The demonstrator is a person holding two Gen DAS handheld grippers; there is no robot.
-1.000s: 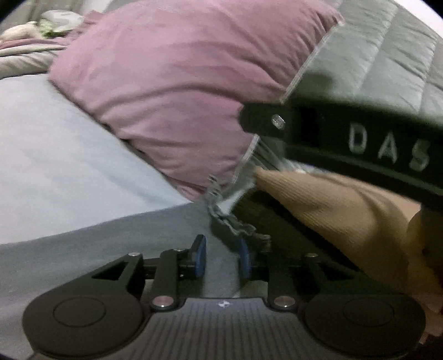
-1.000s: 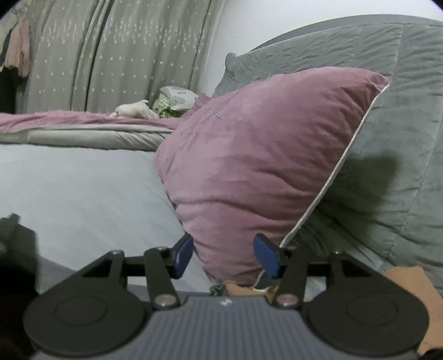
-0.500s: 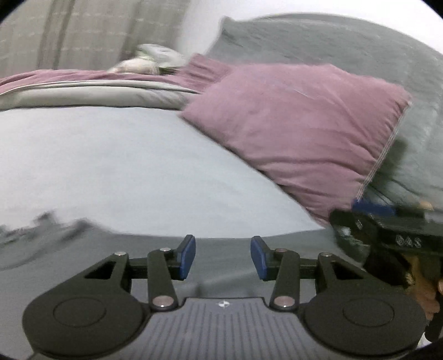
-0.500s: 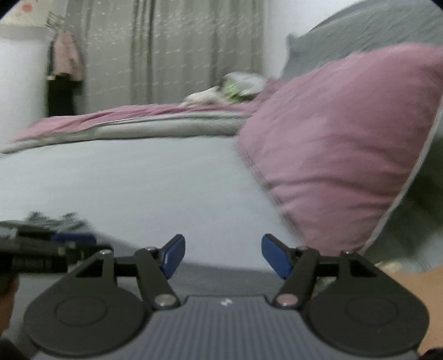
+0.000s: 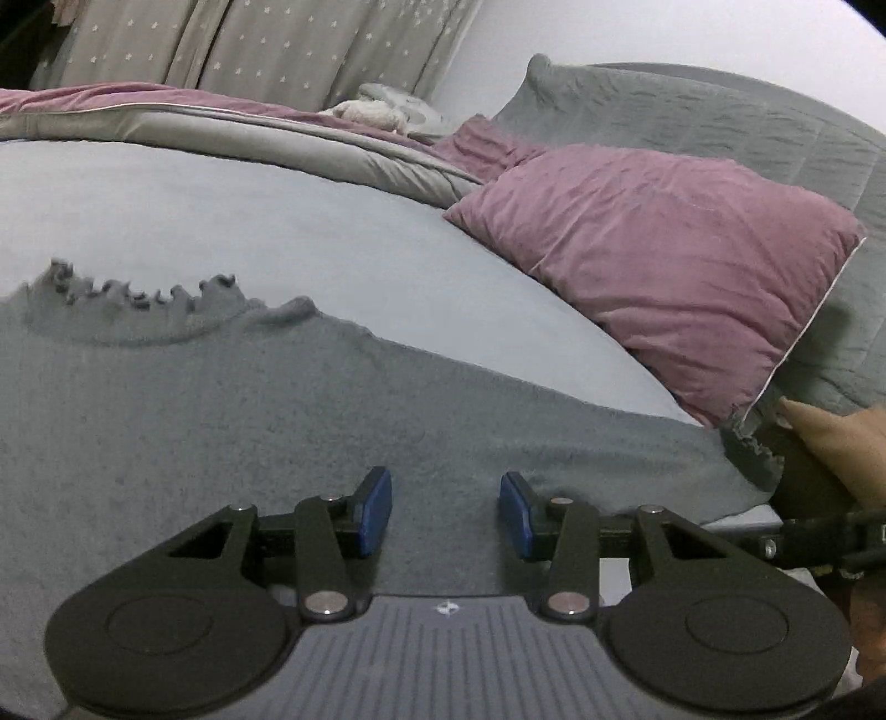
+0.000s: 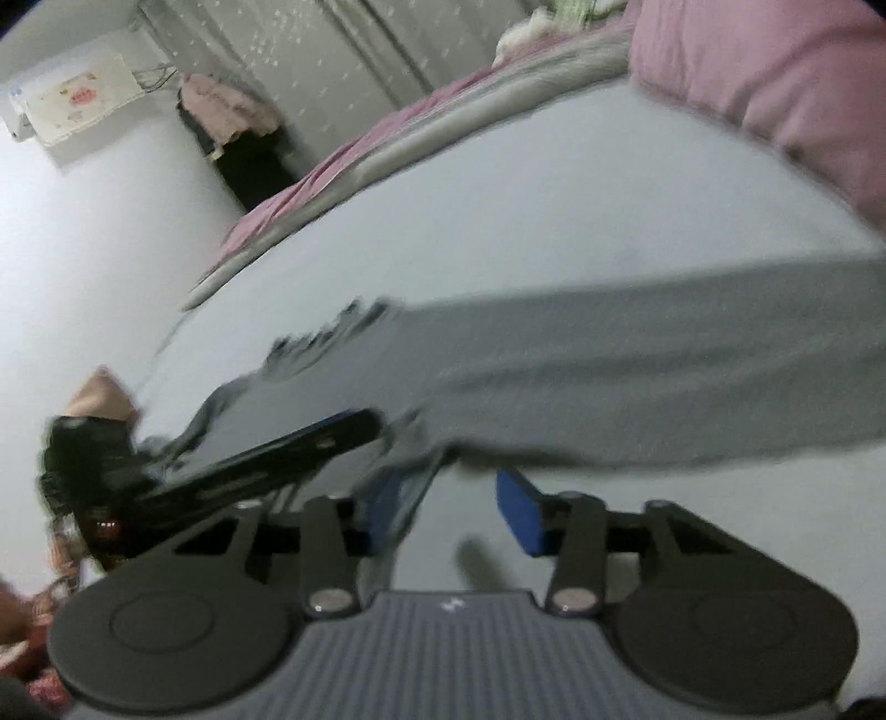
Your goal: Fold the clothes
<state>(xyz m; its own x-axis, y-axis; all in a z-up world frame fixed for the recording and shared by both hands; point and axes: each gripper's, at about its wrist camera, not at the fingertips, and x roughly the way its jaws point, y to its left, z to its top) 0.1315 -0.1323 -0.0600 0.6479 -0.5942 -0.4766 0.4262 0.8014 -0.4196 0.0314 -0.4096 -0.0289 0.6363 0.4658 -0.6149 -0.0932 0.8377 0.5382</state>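
A grey knit sweater [image 5: 221, 410] lies flat on the pale blue bed sheet [image 5: 221, 221], its ruffled collar [image 5: 138, 293] at the far left and one sleeve stretching right to a frilly cuff [image 5: 753, 448]. My left gripper [image 5: 446, 512] hovers open just above the sweater's body, nothing between its blue pads. In the blurred right wrist view the sweater [image 6: 609, 365] runs across the sheet, and my right gripper [image 6: 448, 512] is open over the sheet at the sweater's near edge. The other gripper's black body [image 6: 249, 471] crosses that view at the left.
A mauve pillow [image 5: 653, 249] leans on a grey quilted cushion [image 5: 720, 138] at the right. A folded mauve and grey duvet [image 5: 221, 122] lies along the far side. A tan sleeve [image 5: 836, 443] shows at the right edge. Curtains [image 5: 277, 50] hang behind.
Both grippers pulled back from the pillow end and swung left over the sweater. The left gripper's jaws widened after leaving the cuff. The right wrist view has tilted and blurred.
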